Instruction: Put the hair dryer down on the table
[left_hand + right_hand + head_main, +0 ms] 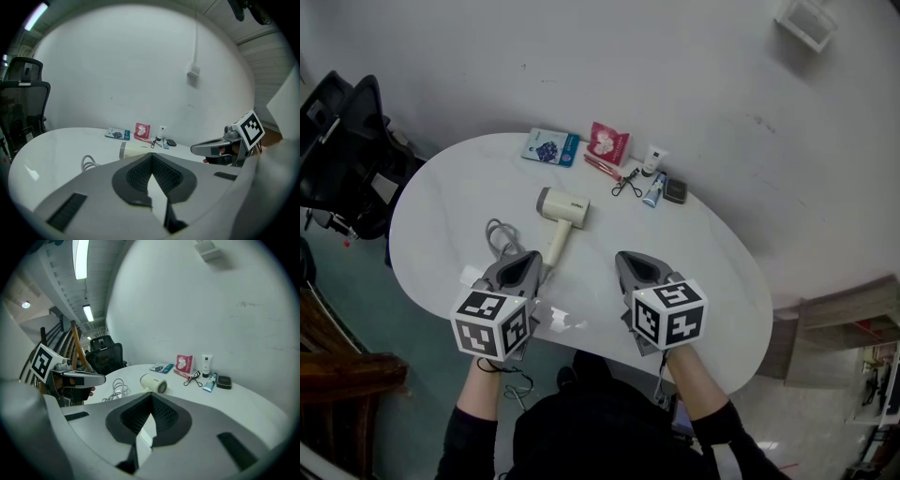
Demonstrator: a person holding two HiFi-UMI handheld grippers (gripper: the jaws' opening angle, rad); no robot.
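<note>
the one hair dryer (562,212) lies flat on the table (441,202), just ahead of the left gripper (528,259). its handle points back toward those jaws, which are closed and empty. the right gripper (630,259), also closed on nothing, is further off. one coiled cord (499,234) lies beside the handle. two packets lie far ahead: a blue packet (550,147) and a red packet (608,142).

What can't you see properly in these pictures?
- Cream hair dryer: in the left gripper view, mostly hidden behind that gripper's own shut jaws.
- Grey cord: in the head view its end disappears behind the left gripper, so the plug is hidden.
- Blue packet and red packet: print too small to read in any view.
- Small dark flat thing: too small to tell what it is.
</note>
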